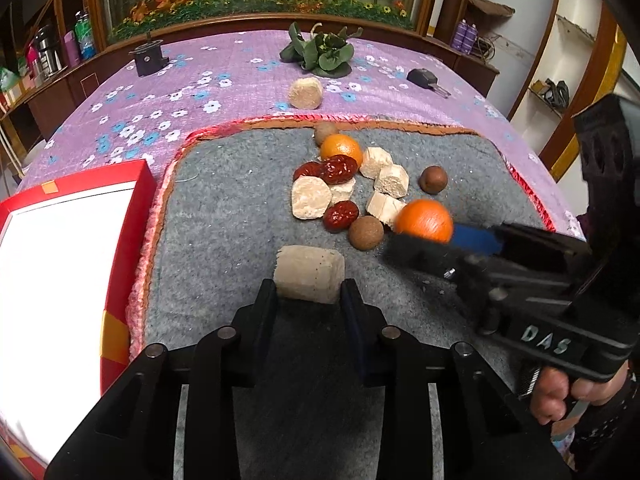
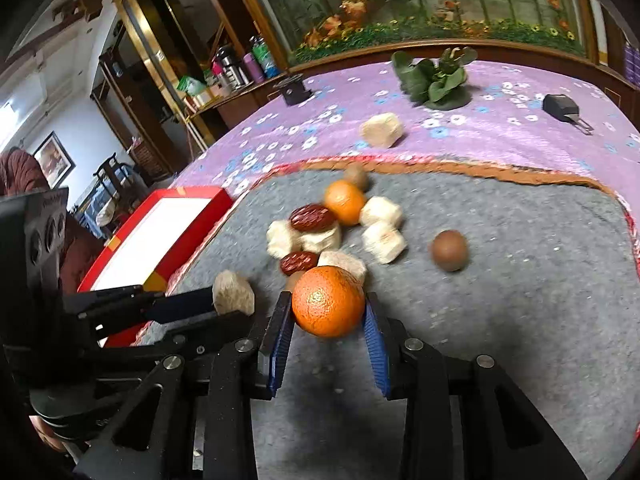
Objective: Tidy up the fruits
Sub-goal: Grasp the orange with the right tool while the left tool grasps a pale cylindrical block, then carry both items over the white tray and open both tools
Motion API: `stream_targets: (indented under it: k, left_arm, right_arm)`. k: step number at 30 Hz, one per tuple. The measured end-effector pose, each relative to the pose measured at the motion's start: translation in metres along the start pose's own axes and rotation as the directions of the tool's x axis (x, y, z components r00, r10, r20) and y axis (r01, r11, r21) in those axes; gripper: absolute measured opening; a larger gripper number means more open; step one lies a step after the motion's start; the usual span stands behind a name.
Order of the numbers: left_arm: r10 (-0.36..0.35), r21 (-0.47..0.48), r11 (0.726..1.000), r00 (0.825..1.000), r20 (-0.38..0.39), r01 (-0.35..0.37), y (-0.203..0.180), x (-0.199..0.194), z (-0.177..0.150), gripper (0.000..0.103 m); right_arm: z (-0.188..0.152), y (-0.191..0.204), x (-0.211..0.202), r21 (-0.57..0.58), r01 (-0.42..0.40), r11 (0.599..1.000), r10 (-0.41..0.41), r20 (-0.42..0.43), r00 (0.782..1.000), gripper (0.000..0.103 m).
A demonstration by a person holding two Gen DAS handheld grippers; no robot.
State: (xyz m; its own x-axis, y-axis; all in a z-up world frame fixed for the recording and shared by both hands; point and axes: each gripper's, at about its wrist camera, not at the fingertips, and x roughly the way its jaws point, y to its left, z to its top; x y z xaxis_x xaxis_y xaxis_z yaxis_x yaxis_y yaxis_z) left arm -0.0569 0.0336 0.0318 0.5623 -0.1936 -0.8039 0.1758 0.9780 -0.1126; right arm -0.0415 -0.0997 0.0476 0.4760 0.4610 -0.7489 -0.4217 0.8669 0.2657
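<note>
From the right wrist we see our right hand-held gripper (image 2: 326,308) clamped on an orange (image 2: 328,301); the left hand-held gripper (image 1: 308,286) clamps a pale block (image 1: 310,274), its underside hidden.

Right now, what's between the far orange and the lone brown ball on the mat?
Two pale chunks, side by side; the left wrist view shows it, between the orange and the ball.

1. I count two oranges (image 1: 425,220).
2. I count three red dates (image 1: 338,169).
3. I see three brown round fruits (image 1: 433,179).
4. I count seven pale chunks (image 1: 311,199), one far off on the purple cloth (image 1: 224,64).
5. I see one red box (image 1: 120,172) at the left.
</note>
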Motion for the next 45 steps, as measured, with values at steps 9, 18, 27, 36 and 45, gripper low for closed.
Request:
stream_targets:
  k: [9, 18, 27, 36, 45]
  left_arm:
    - [0.131, -0.068, 0.990, 0.986, 0.104, -0.125, 0.035, -0.050, -0.010, 0.026]
    - [0.263, -0.224, 0.947, 0.957, 0.125, -0.231, 0.103, -0.089, -0.044, 0.026]
    - [0.328, -0.307, 0.904, 0.943, 0.056, -0.297, 0.139, -0.081, -0.061, 0.023]
    - [0.432, -0.292, 0.873, 0.898, 0.090, -0.391, 0.122, -0.094, -0.054, 0.065]
    - [0.379, -0.122, 0.924, 0.909, 0.172, -0.362, 0.070, -0.090, -0.028, 0.072]
  right_arm:
    - [0.008, 0.047, 0.006, -0.049, -0.081, 0.995, 0.081, -0.005, 0.997, 0.035]
    - [0.013, 0.135, 0.036, -0.161, -0.220, 0.962, 0.214, -0.050, 0.976, 0.035]
    - [0.010, 0.182, 0.069, -0.218, -0.270, 0.938, 0.245, -0.137, 0.960, 0.036]
    - [0.018, 0.153, 0.038, -0.215, -0.224, 0.951, 0.216, -0.059, 0.975, 0.048]
    - [0.033, 0.023, -0.008, -0.064, -0.027, 0.998, 0.028, 0.023, 0.999, 0.050]
